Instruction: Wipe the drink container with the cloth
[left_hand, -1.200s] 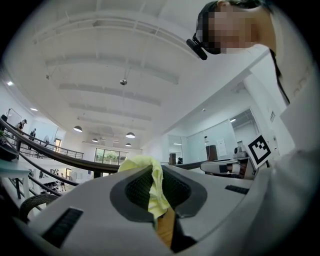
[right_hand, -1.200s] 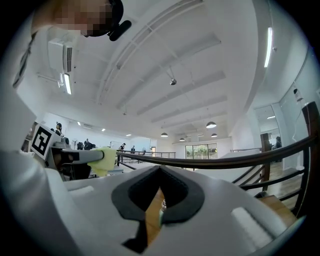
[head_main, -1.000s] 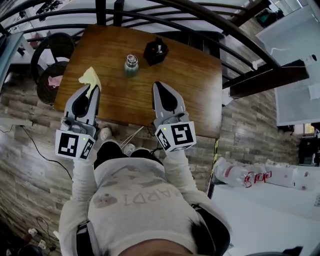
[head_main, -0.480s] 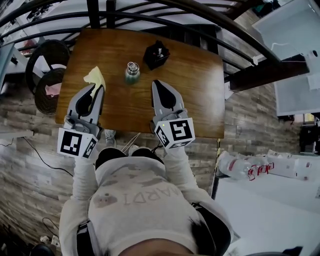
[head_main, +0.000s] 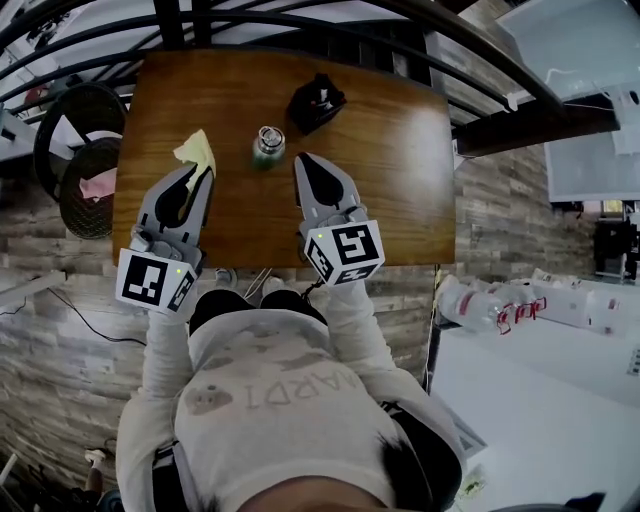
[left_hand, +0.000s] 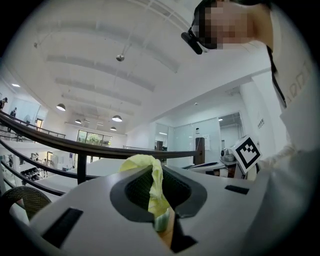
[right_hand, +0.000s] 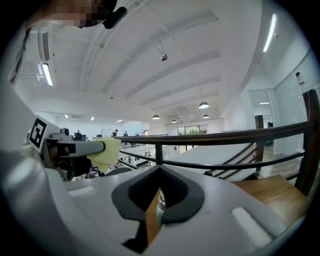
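A small green drink bottle (head_main: 267, 146) with a metal cap stands upright on the wooden table (head_main: 390, 170), left of the middle. My left gripper (head_main: 203, 172) is shut on a pale yellow cloth (head_main: 196, 152), which sticks out past its tips, left of the bottle. In the left gripper view the cloth (left_hand: 150, 182) hangs between the jaws and the bottle (left_hand: 161, 221) shows low in the gap. My right gripper (head_main: 303, 160) is shut and holds nothing, its tips just right of the bottle. The right gripper view shows the bottle (right_hand: 159, 206) through the slot and the cloth (right_hand: 105, 152) off to the left.
A black holder (head_main: 317, 103) sits on the table behind the bottle. A dark metal railing (head_main: 300, 25) runs along the table's far side. Round woven chairs (head_main: 75, 150) stand left of the table. The table's near edge is at my body.
Both grippers have moved forward over the table toward the bottle. The left one keeps the cloth. The right gripper's tips now lie close beside the bottle.
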